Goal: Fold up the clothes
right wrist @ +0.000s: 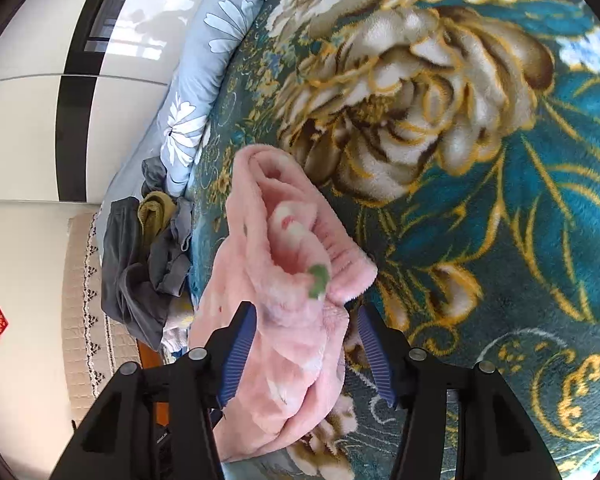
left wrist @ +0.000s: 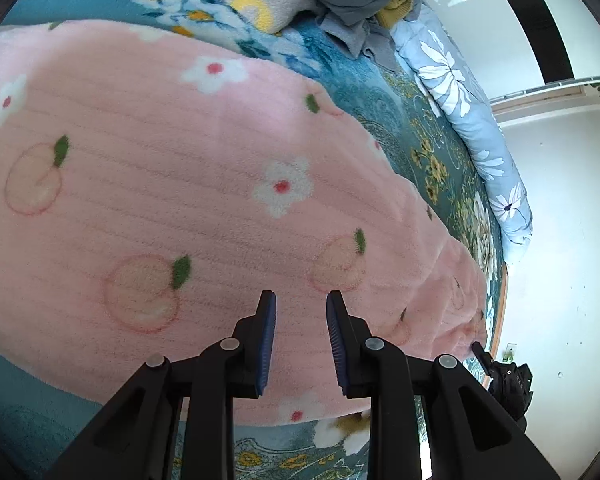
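Bedspread [right wrist: 500,220] bears pink garment [right wrist: 284,320] between right tongs [right wrist: 306,322].

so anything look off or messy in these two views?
Nothing damaged or spilled. The pink garment lies mostly flat, but its end is bunched between the fingers of the right tool. A loose heap of grey clothes sits at the bed's edge. The left tool is open, holding nothing.

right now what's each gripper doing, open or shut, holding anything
Left gripper: open, hovering over the pink fleece garment, holding nothing.
Right gripper: fingers apart with a bunched end of the pink garment between them; whether it grips cannot be told.
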`<state>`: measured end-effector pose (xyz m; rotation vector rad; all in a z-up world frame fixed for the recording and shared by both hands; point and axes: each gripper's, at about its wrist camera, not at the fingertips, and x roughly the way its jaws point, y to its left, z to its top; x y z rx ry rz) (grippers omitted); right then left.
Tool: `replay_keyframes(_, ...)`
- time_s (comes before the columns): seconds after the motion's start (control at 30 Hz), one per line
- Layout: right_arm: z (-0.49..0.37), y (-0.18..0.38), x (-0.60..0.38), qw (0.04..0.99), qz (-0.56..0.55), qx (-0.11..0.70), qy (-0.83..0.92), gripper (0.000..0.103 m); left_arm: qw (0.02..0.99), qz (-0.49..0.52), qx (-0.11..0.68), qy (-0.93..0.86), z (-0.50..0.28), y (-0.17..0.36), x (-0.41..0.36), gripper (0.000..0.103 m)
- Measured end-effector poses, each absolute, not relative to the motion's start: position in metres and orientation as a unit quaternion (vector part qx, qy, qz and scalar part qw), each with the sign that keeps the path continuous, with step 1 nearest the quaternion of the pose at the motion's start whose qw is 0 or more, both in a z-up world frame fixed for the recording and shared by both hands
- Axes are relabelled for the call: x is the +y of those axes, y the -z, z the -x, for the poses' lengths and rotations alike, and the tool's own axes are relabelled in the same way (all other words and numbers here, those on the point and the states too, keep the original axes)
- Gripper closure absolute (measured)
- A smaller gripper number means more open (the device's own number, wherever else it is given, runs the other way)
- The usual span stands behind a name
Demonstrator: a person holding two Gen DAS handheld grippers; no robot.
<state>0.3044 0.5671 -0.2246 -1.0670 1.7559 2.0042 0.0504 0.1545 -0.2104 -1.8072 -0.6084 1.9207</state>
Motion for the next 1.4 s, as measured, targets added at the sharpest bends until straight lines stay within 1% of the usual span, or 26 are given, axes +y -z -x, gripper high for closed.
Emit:
replay_keyframes(0.13, -0.291, 0.25, 0.558, 0.136, 0.355, 0.645, -0.663, 0.045, 0.189, 0.657, -0.236, -0.691, -0.049, 0.215, 0.141, 0.077)
replay_keyframes(0.2, -0.286, 0.252, 0.555, 0.143, 0.335, 0.652, -0.665, 0.049, 0.174, 0.655, -0.251, -0.691, -0.047, 0.216, 0.132, 0.077)
replay_keyframes(0.23, -0.285, 0.252, 0.555, 0.148, 0.33, 0.654, -0.664, 0.06, 0.167, 0.657, -0.257, -0.689, -0.047, 0.218, 0.128, 0.077)
replay_keyframes(0.27, -0.283, 0.251, 0.554, 0.156, 0.334, 0.654, -0.661, 0.08, 0.159, 0.661, -0.26, -0.686, -0.047, 0.221, 0.125, 0.077)
replay_keyframes(0.33, -0.28, 0.24, 0.553, 0.159, 0.338, 0.646, -0.666, 0.09, 0.143, 0.674, -0.251, -0.68, -0.048, 0.226, 0.123, 0.077)
replay_keyframes(0.37, -0.282, 0.223, 0.552, 0.148, 0.323, 0.624, -0.696, 0.091, 0.139, 0.676, -0.251, -0.678, -0.048, 0.228, 0.122, 0.077)
replay_keyframes(0.43, -0.291, 0.18, 0.549, 0.119, 0.281, 0.563, -0.768, 0.091, 0.135, 0.68, -0.255, -0.674, -0.049, 0.23, 0.119, 0.077)
replay_keyframes(0.47, -0.297, 0.172, 0.55, 0.114, 0.274, 0.55, -0.781, 0.091, 0.136, 0.68, -0.259, -0.672, -0.049, 0.23, 0.118, 0.077)
replay_keyframes(0.53, -0.307, 0.181, 0.557, 0.133, 0.297, 0.55, -0.769, 0.091, 0.137, 0.684, -0.257, -0.669, -0.049, 0.232, 0.119, 0.077)
replay_keyframes(0.6, -0.313, 0.216, 0.564, 0.182, 0.349, 0.565, -0.725, 0.091, 0.135, 0.691, -0.247, -0.666, -0.05, 0.235, 0.121, 0.077)
replay_keyframes(0.67, -0.322, 0.24, 0.565, 0.206, 0.358, 0.589, -0.694, 0.091, 0.135, 0.692, -0.247, -0.665, -0.05, 0.236, 0.12, 0.077)
replay_keyframes(0.73, -0.328, 0.243, 0.562, 0.208, 0.34, 0.601, -0.693, 0.091, 0.134, 0.692, -0.255, -0.662, -0.048, 0.237, 0.118, 0.077)
replay_keyframes(0.83, -0.325, 0.239, 0.563, 0.209, 0.357, 0.588, -0.695, 0.09, 0.134, 0.691, -0.264, -0.66, -0.046, 0.237, 0.116, 0.077)
replay_keyframes(0.93, -0.319, 0.232, 0.56, 0.218, 0.381, 0.573, -0.693, 0.083, 0.141, 0.684, -0.271, -0.662, -0.044, 0.23, 0.115, 0.077)
replay_keyframes(0.97, -0.317, 0.229, 0.559, 0.222, 0.391, 0.563, -0.694, 0.076, 0.145, 0.681, -0.276, -0.663, -0.043, 0.227, 0.115, 0.077)
replay_keyframes(1.0, -0.315, 0.224, 0.557, 0.225, 0.402, 0.552, -0.695, 0.072, 0.154, 0.677, -0.285, -0.661, -0.041, 0.223, 0.114, 0.077)
replay_keyframes(1.03, -0.315, 0.219, 0.555, 0.23, 0.41, 0.543, -0.696, 0.066, 0.166, 0.671, -0.297, -0.659, -0.038, 0.216, 0.112, 0.077)
replay_keyframes(1.07, -0.318, 0.213, 0.555, 0.237, 0.412, 0.536, -0.698, 0.063, 0.178, 0.664, -0.31, -0.657, -0.036, 0.209, 0.11, 0.077)
replay_keyframes(1.13, -0.325, 0.202, 0.556, 0.25, 0.408, 0.528, -0.701, 0.061, 0.203, 0.648, -0.331, -0.655, -0.028, 0.191, 0.103, 0.077)
replay_keyframes(1.27, -0.335, 0.175, 0.558, 0.282, 0.377, 0.518, -0.714, 0.059, 0.248, 0.576, -0.361, -0.69, -0.004, 0.123, 0.066, 0.077)
replay_keyframes(1.33, -0.328, 0.161, 0.553, 0.281, 0.355, 0.518, -0.725, 0.058, 0.262, 0.537, -0.352, -0.72, 0.011, 0.081, 0.048, 0.077)
replay_keyframes(1.4, -0.31, 0.152, 0.541, 0.264, 0.339, 0.524, -0.735, 0.055, 0.274, 0.504, -0.323, -0.752, 0.022, 0.041, 0.029, 0.076)
